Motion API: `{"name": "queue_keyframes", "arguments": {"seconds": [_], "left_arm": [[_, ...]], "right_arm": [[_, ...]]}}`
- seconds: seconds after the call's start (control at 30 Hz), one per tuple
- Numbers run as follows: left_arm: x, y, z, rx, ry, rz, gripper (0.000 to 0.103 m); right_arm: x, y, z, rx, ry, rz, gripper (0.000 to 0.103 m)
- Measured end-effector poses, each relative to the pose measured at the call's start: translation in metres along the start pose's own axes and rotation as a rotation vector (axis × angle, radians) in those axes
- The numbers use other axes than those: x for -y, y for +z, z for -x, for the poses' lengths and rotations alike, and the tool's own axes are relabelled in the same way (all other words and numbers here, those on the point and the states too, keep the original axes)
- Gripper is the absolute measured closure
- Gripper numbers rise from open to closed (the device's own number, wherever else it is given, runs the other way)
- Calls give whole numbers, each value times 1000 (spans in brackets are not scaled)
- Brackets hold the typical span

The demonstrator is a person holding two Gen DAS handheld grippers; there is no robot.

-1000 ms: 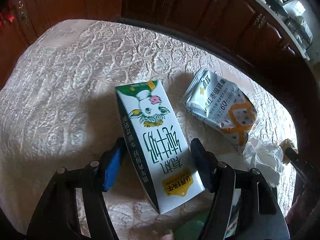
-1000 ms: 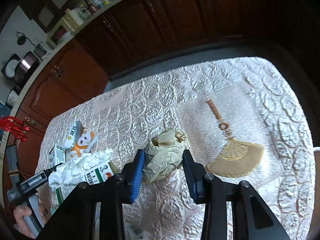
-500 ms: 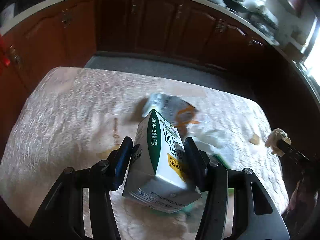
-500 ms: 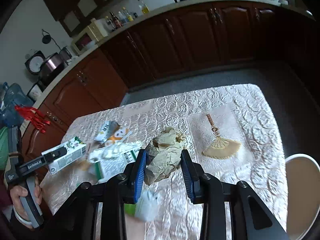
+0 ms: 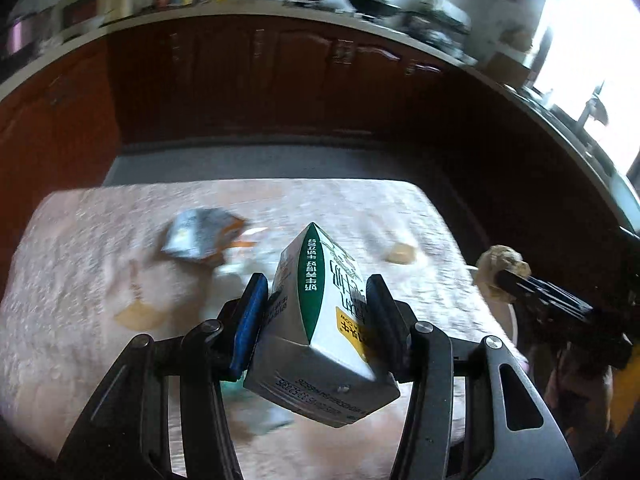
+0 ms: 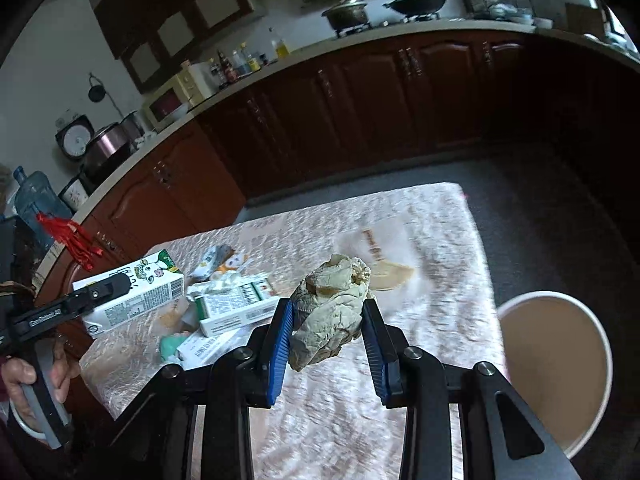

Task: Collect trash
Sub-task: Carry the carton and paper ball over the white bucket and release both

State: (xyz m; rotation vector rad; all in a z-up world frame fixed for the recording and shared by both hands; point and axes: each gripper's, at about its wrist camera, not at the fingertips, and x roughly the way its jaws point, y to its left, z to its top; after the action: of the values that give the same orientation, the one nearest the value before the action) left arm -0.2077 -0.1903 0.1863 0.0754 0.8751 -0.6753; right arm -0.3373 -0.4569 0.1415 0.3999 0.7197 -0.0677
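Here a table [image 6: 432,240] with a pale bumpy cloth stands in a kitchen with dark brown cupboards [image 6: 360,112]. The left gripper [image 5: 316,300] has just squeezed in on the milk carton [image 5: 320,320], lifted off the cloth. The right gripper [image 6: 326,320] pinches a crumpled paper ball [image 6: 332,304], near the table's right edge, beside a round bin [image 6: 560,372].

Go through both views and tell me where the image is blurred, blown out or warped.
Left wrist view: the tablecloth and foil wrapper are smeared by motion, the milk carton in the left gripper stays sharp, and the window is blown out white. Right wrist view: the crumpled paper is crisp, the tablecloth streaked, the counter bowed by the fisheye.
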Motion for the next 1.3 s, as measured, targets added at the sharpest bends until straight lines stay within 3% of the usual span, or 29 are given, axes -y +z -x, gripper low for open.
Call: {"name": "queue_keyframes", "arguments": {"seconds": [0.37, 0.73, 1.07, 1.13, 1.3], "left_arm": [[127, 3, -46, -60, -172, -165, 55], [214, -10, -120, -189, -272, -226, 55], [249, -33, -174, -304, -300, -234, 56], [253, -37, -178, -319, -302, -248, 56], [256, -43, -184, -343, -300, -256, 55]], "right_arm": [[75, -19, 48, 28, -171, -117, 70], [171, -61, 53, -52, -298, -307, 70], [222, -104, 19, -204, -317, -444, 68], [226, -112, 14, -233, -337, -466, 60], [236, -117, 18, -230, -336, -532, 52]]}}
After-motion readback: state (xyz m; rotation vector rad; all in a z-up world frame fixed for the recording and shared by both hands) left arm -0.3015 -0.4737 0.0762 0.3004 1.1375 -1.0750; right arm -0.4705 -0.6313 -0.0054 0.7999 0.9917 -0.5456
